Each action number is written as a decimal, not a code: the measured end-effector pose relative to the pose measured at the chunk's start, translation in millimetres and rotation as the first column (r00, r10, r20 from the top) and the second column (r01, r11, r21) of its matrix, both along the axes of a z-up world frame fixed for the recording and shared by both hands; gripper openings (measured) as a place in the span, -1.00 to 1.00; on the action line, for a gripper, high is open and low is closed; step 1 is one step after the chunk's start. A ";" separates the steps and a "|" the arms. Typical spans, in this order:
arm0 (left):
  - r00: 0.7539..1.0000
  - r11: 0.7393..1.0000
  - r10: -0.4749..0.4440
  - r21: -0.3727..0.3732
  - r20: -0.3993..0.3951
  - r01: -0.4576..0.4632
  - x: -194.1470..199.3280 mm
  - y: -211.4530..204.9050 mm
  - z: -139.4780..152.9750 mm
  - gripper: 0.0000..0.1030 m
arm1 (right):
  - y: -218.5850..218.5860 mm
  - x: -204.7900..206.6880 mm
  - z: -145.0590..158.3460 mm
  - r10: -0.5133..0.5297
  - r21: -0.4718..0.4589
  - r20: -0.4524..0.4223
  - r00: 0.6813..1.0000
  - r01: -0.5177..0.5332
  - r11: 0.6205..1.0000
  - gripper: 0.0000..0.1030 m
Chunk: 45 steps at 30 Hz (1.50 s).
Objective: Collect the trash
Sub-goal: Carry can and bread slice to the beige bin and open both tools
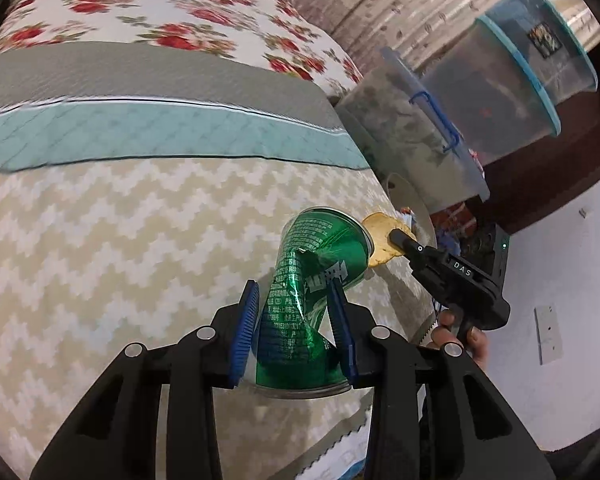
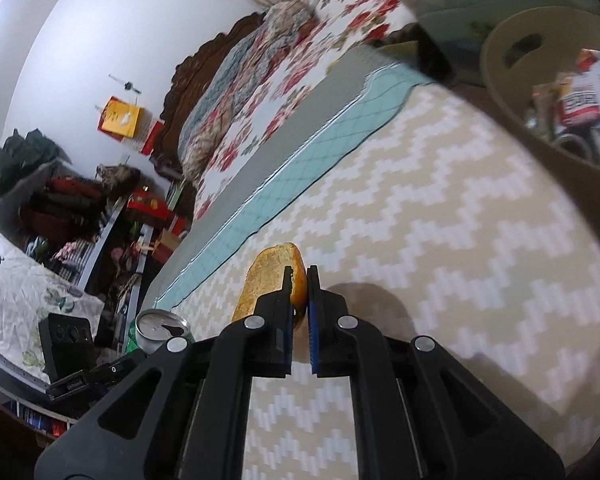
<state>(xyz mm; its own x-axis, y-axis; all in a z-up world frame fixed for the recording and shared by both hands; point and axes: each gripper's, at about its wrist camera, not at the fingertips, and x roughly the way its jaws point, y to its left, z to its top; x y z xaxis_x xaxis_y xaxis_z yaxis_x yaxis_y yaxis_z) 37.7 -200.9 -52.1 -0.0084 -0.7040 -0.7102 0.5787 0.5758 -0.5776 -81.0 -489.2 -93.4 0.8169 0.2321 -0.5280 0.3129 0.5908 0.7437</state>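
The left gripper [image 1: 294, 322] has its fingers clamped across the dented waist of a crushed green aluminium drink can [image 1: 308, 296], held above the zigzag-patterned bed cover [image 1: 120, 232]. The can looks light, thin-walled and slippery. The right gripper [image 2: 299, 312] pinches a thin yellow-brown peel [image 2: 272, 284], limp and likely to tear.

A crumpled can [image 1: 308, 292] of glossy green metal is catching light; the bedspread [image 1: 120, 240] is looking like matt woven cloth, the peel [image 2: 272, 288] rough.
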 end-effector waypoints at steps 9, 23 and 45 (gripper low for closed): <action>0.983 0.983 -0.181 0.022 0.036 0.180 -13.6 -112.4 13.3 -0.36 | -55.6 -49.8 -0.2 -0.140 -0.014 0.017 0.990 0.140 0.990 -0.84; 0.906 0.916 -0.401 0.064 0.136 0.396 -49.0 -345.2 35.4 -0.32 | -169.2 -110.6 5.0 -0.448 -0.135 0.010 0.894 0.445 0.885 -0.77; 0.914 0.950 -0.304 0.160 0.270 0.268 -55.0 -242.3 10.0 0.32 | -97.8 -110.7 6.8 -0.460 -0.147 0.030 0.888 0.459 0.876 0.51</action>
<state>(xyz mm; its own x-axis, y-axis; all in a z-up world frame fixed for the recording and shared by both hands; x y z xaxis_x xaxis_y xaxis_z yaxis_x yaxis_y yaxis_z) -17.3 -443.2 -42.1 0.0199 -0.6139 -0.7891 0.8595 0.4137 -0.3002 -191.7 -587.0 -86.6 0.8097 -0.2483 -0.5317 0.5795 0.4813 0.6577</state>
